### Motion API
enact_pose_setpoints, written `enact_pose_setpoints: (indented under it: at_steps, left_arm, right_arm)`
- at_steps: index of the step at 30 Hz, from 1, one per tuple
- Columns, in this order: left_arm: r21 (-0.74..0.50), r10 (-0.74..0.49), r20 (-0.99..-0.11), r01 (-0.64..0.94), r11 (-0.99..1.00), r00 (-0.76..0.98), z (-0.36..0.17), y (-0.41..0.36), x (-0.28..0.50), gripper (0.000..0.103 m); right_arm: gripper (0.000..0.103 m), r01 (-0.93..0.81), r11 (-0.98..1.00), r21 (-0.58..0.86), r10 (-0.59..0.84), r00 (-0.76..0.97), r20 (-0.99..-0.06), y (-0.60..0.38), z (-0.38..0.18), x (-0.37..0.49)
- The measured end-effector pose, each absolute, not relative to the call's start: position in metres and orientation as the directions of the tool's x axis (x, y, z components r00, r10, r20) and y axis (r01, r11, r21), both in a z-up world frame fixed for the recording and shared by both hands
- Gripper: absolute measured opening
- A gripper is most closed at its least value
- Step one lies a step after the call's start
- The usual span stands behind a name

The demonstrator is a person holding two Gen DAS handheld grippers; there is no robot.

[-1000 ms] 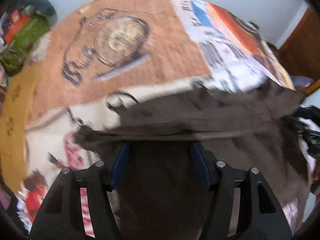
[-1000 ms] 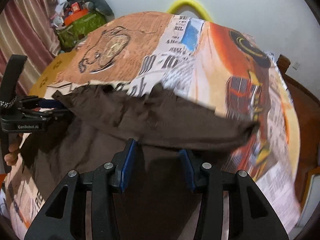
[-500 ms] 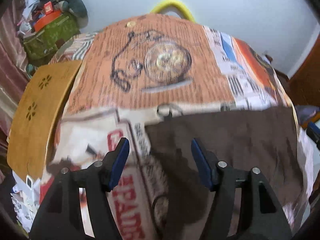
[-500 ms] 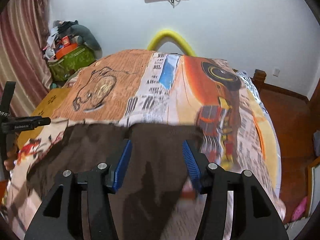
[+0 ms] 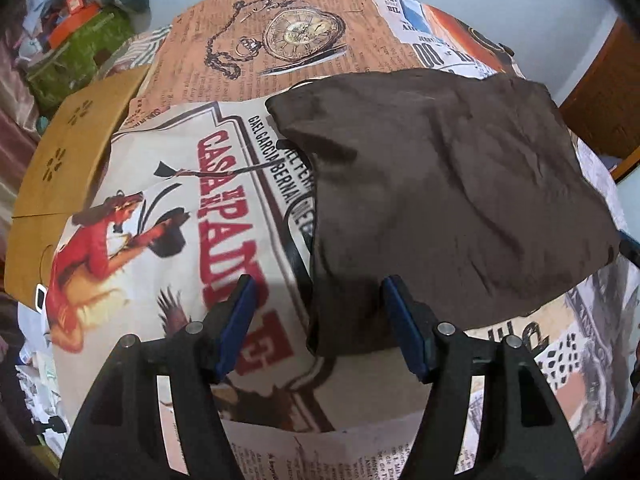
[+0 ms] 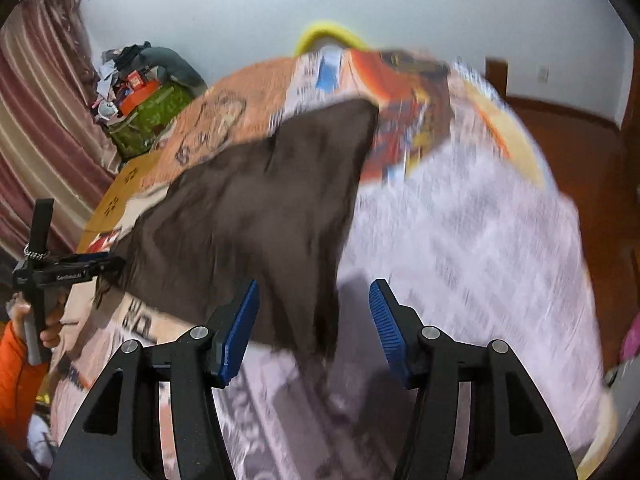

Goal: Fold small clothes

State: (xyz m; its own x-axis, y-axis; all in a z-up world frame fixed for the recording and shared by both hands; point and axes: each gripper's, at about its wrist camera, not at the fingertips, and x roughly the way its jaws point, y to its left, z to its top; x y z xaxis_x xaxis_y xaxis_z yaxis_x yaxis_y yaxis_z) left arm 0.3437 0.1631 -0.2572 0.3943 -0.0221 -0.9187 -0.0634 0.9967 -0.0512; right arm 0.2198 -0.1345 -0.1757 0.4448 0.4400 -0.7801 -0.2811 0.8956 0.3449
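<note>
— What's the room and surface like?

— A pale wall behind, and under my tongs a bed spread (image 5: 168, 240) printed like old newspaper: red lettering, a pocket watch toward the top of the left view.

— And your tongs?

— My left gripper (image 5: 316, 312) has its blue pads well apart, gripping nothing; the near left edge of the cloth shows between them, but neither pad presses on it. My right gripper (image 6: 314, 316) has its jaws opening, and the cloth's near corner lies loose between them, untouched by either pad.

— What does the garment look like?

— A dark brown cloth (image 5: 440, 192), plain and soft, folded into a rough rectangle with shallow wrinkles. It lies flat on the spread, filling the centre-right of the left view. In the right view, which is blurred, it runs from the upper centre down to the lower centre.

— Anything further out?

— A tan cardboard sheet (image 5: 68, 160) at the left edge, and a green bag (image 6: 152, 120) with clutter on it at the upper left.
</note>
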Motion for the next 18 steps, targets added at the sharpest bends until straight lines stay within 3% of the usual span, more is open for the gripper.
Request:
enact_pose_setpoints:
  at_steps: [3, 4, 5, 7, 13, 18]
  left_arm:
    - [-0.054, -0.023, -0.908, -0.062, 0.997, 0.419, -0.256, 0.158, 0.340, 0.046]
    - [-0.042, -0.014, -0.905, -0.056, 0.998, 0.426, -0.254, 0.154, 0.339, 0.031]
    - [-0.041, -0.020, -0.903, -0.040, 0.998, 0.429, -0.253, 0.151, 0.338, 0.010]
    - [-0.068, -0.049, -0.905, -0.031, 0.997, 0.423, -0.252, 0.147, 0.336, 0.008]
    - [-0.087, -0.059, -0.906, -0.047, 0.995, 0.418, -0.248, 0.146, 0.323, 0.007]
    - [-0.109, -0.096, -0.908, -0.008, 0.994, 0.407, -0.242, 0.131, 0.300, 0.007]
  right_arm:
    - [0.053, -0.262, 0.891, 0.370, 0.450, 0.416, -0.790, -0.133, -0.187, 0.212]
    - [0.053, -0.253, 0.884, 0.392, 0.465, 0.406, -0.786, -0.132, -0.191, 0.211]
    - [0.053, -0.251, 0.879, 0.405, 0.475, 0.401, -0.783, -0.131, -0.192, 0.210]
    - [0.053, -0.253, 0.873, 0.418, 0.487, 0.399, -0.776, -0.126, -0.195, 0.212]
    - [0.016, -0.254, 0.869, 0.424, 0.494, 0.388, -0.778, -0.115, -0.202, 0.222]
    - [0.011, -0.263, 0.877, 0.401, 0.479, 0.418, -0.772, -0.125, -0.195, 0.223]
